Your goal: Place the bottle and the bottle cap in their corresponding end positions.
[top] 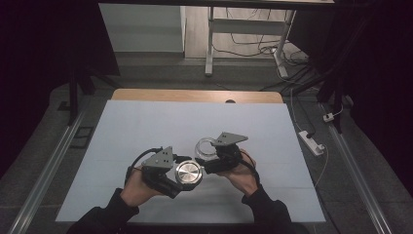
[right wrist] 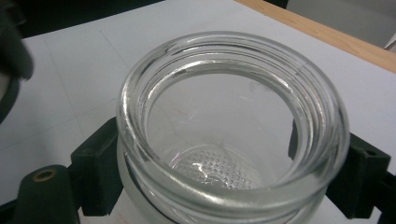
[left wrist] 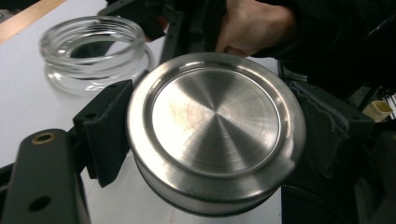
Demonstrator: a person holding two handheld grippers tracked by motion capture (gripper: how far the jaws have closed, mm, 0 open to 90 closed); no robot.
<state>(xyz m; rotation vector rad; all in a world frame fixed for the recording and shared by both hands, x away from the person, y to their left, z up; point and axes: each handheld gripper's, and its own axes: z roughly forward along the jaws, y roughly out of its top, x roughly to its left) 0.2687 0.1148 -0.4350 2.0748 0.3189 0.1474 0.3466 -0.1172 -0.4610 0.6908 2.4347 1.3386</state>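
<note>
Left gripper [top: 181, 176]: I clamp the lid [left wrist: 215, 133], flat, ready to cap.
Right gripper [top: 210, 157]: I clamp the jar [right wrist: 232, 135], steadying its mouth.

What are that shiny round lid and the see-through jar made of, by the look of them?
The round silver lid looks like metal, probably stainless steel: a brushed face with fine circular marks and soft reflections. The clear, open round jar seems to be glass, though clear plastic is possible: thick transparent walls, bright glints on the rim, screw threads at the neck and a dimpled pattern on its base.
</note>
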